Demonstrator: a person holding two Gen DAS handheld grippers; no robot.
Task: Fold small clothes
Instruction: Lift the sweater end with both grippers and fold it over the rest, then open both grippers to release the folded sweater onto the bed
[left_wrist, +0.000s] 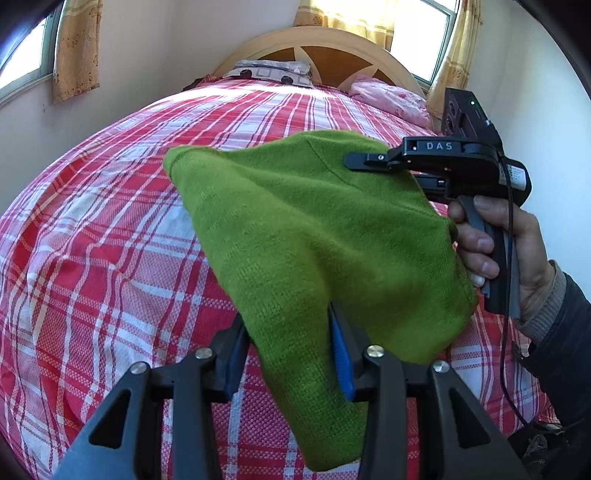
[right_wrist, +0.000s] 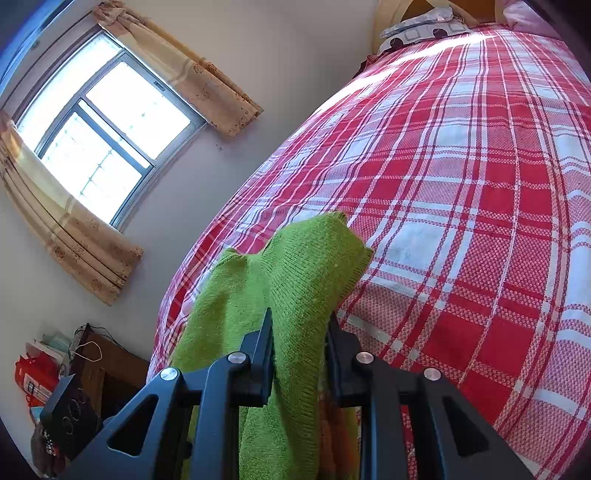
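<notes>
The left wrist camera looks along its own fingers, tilted down over the bed (left_wrist: 110, 229) toward the headboard (left_wrist: 317, 48) at twelve o'clock, with the green knit cloth (left_wrist: 314, 240) close in front. The right wrist camera sits low and close, facing across the bed with a window (right_wrist: 99, 136) at ten o'clock. Both share the cloth, the bed and the pillow (right_wrist: 424, 29).

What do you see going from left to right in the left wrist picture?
Left window → plaid bed → green knit garment → right gripper → hand gripping its handle.
</notes>
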